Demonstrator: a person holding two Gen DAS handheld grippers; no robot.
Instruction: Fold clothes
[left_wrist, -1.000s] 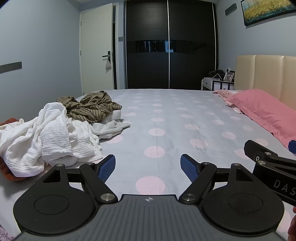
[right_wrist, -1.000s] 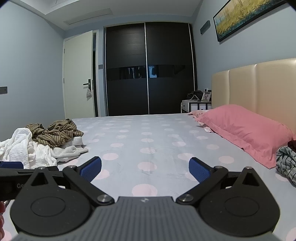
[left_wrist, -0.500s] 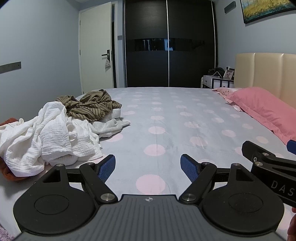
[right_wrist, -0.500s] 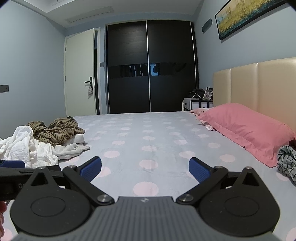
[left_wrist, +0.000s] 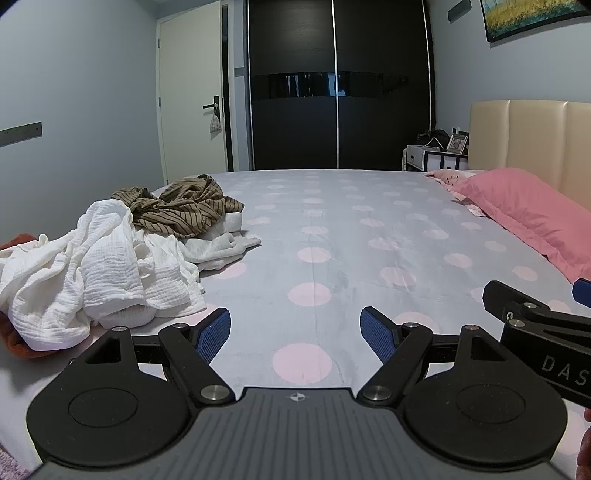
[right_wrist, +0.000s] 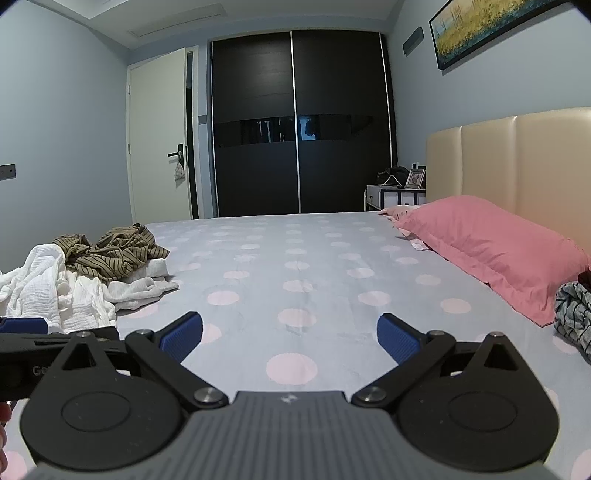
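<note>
Looking along the left gripper: 
Left gripper: blue pads spread wide apart, released, nothing between them, hovering above the near edge of the bed.
White garment: crumpled in a heap at the bed's left edge, just beyond the left pad.
Striped brown garment: bunched on top of the heap's far side, resting on a pale grey garment that spreads toward the bed's middle.
Rust-red cloth: peeking out under the white heap at the left edge.
Pink pillow: along the bed's right edge, against the headboard.
Right gripper: its black body enters from the lower right corner, beside the left one.

Looking along the right gripper:
Right gripper: pads wide apart, released, holding nothing, above the bed's near edge.
Clothes heap: the white garment and striped brown garment lie at the bed's left edge, well apart from the pads.
Plaid garment: bundled at the bed's right edge, just beside the pink pillow's near corner.
Left gripper: part of its body shows at the lower left.
Wardrobe: dark sliding doors beyond the far edge of the bed.
</note>
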